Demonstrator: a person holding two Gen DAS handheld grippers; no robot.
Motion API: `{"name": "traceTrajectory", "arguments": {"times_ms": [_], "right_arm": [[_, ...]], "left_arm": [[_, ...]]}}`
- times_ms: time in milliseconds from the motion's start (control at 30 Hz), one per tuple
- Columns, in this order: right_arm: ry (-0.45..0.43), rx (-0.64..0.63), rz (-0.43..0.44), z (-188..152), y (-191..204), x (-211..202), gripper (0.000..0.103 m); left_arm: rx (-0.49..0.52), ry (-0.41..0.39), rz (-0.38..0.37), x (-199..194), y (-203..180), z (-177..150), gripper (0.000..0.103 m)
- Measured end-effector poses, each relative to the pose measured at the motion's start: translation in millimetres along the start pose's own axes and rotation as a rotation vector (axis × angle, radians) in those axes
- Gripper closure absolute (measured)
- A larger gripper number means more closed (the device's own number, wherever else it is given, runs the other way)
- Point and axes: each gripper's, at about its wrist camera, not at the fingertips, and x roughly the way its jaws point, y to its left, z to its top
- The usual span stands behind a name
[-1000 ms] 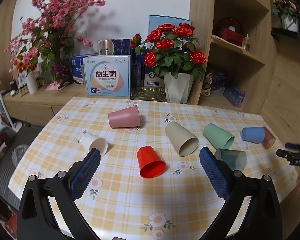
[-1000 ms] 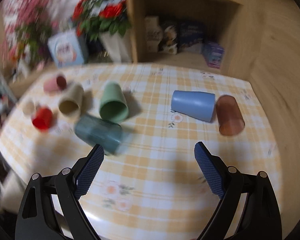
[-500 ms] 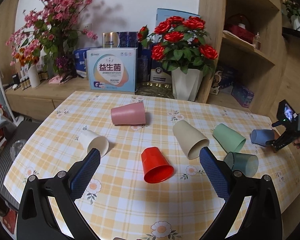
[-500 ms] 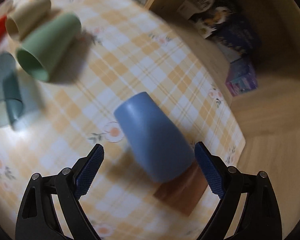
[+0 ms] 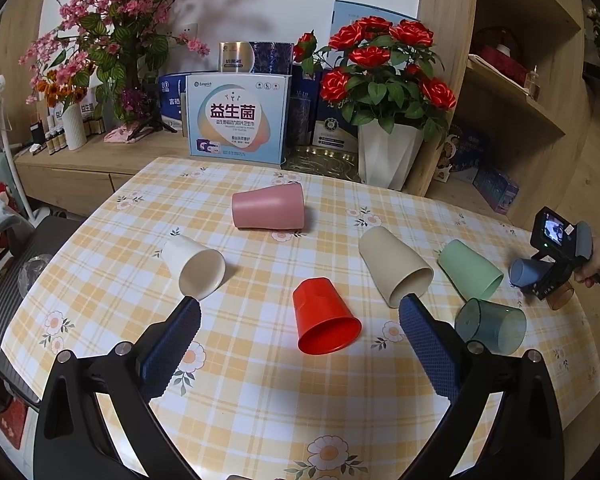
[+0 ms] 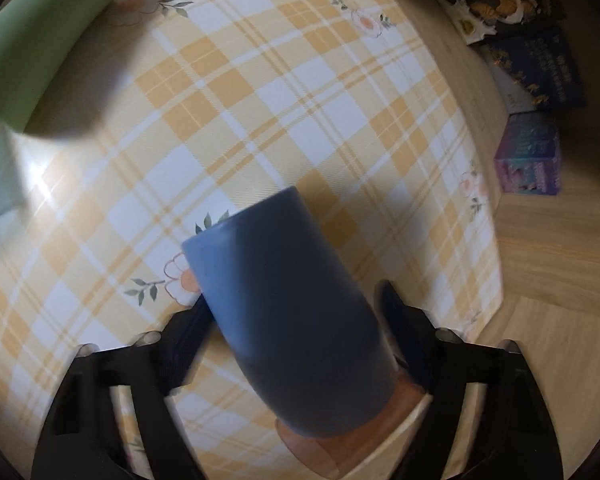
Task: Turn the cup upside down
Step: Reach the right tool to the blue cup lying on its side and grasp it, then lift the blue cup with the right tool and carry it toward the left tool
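A blue cup [image 6: 296,320] lies on its side on the checked tablecloth [image 6: 260,100], base pointing away from me. My right gripper [image 6: 296,304] is open, its fingers on either side of the cup, close to its walls. It also shows in the left wrist view [image 5: 548,280], at the blue cup [image 5: 526,272] near the table's right edge. A brown see-through cup [image 6: 324,448] lies just behind the blue one. My left gripper [image 5: 300,320] is open and empty above the near table, behind a red cup [image 5: 324,320].
Several cups lie on their sides: pink [image 5: 268,210], white [image 5: 194,266], beige [image 5: 396,266], light green [image 5: 470,268], teal see-through [image 5: 490,326]. A rose pot [image 5: 388,160] and a box [image 5: 238,118] stand behind the table. Shelving [image 5: 512,80] rises at right.
My right gripper has moved in over the blue cup, so its fingers now straddle it. The left gripper has edged closer to the table and stays open.
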Motion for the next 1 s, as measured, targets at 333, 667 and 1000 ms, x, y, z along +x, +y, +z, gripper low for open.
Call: {"name": "traceTrajectory", "arguments": {"times_ms": [333,667,1000], "right_arm": [[0.027,0.099,0.063,3,-17,9,0.037],[-0.014,0.194,0.134,-4,-20,6,0.037],[-0.098,0.4,0.227,-12,-30,-4,0.038]], "left_arm": [[-0.013,0.029,-0.003,6,1,-6,0.006],[-0.013,0.032,-0.007,4,0,-8,0.006],[-0.017,0.033,-0.015,-2,1,-9,0.006]]}}
